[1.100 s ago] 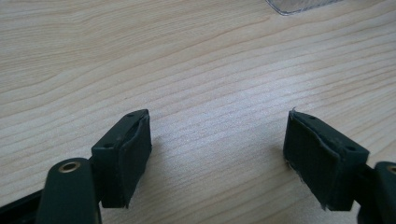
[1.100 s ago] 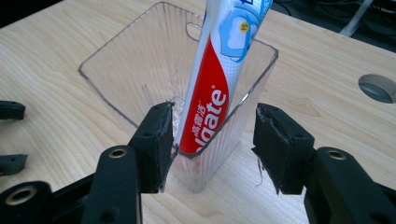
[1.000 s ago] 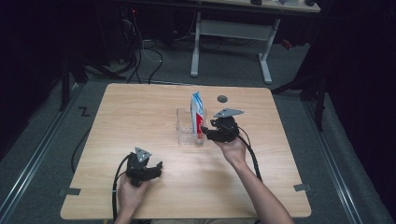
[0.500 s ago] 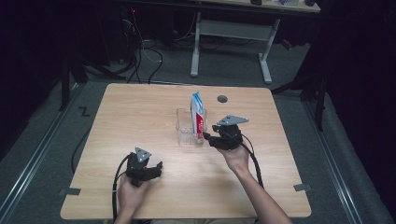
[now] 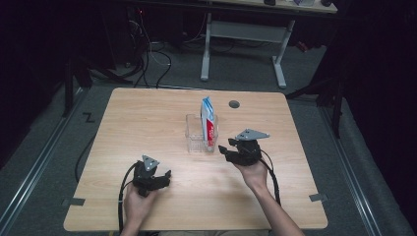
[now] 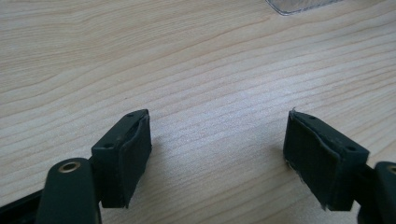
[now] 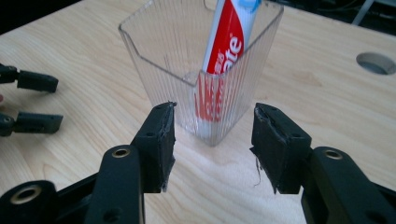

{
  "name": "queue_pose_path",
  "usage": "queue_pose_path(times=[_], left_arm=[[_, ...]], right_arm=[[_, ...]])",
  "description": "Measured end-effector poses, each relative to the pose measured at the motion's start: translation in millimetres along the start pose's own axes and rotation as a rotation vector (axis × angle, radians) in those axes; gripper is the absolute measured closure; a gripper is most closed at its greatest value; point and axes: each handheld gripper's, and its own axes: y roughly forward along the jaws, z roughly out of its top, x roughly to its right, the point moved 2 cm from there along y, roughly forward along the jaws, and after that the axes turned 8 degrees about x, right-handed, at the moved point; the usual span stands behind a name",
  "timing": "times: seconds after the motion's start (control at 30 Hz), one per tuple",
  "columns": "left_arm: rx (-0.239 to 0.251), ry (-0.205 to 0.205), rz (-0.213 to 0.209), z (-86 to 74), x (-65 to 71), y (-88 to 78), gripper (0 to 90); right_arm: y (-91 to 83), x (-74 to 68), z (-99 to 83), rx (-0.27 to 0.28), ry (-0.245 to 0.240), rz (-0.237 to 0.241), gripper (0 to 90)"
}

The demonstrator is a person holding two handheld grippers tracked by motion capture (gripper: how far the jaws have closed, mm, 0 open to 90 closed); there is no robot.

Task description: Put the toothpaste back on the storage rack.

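We count two tools, one clear ribbed cup [image 5: 199, 133] and one toothpaste tube [image 5: 208, 120] on the wooden surface [image 5: 147, 118]. The tube stands upright in the cup, leaning at its right side, its top rising above the rim; in the right gripper view the cup [image 7: 187, 70] and the red-and-white tube [image 7: 225, 44] sit just ahead of the tool. The cup stands near the middle of the surface, well away from every edge.

Right tool [image 5: 227, 150]: jaws apart, nothing between them, just right of and nearer us than the cup, not touching it; the gap [image 7: 212, 140] faces the cup's near corner. Left tool [image 5: 166, 176]: jaws wide apart, empty, low over bare wood [image 6: 217, 144] near the front edge, well apart from the cup.

One round hole [image 5: 234, 103] in the surface behind and right of the cup. Bare wood lies on all sides of the cup; the widest open stretch we see is the left half and the far right.
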Motion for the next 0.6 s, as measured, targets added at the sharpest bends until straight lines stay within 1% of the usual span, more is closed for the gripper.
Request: queue_pose_path(times=[0.27,0.6], left_arm=[[0.0,0.0,0.0,0.0,0.0,0.0,23.9],[0.0,-0.001,0.001,0.0,0.1,0.0,23.9]], right_arm=[[-7.0,1.1,-10.8,0.007,0.024,-0.004,50.0],[-12.9,2.7,-19.5,0.011,0.042,-0.003,50.3]])
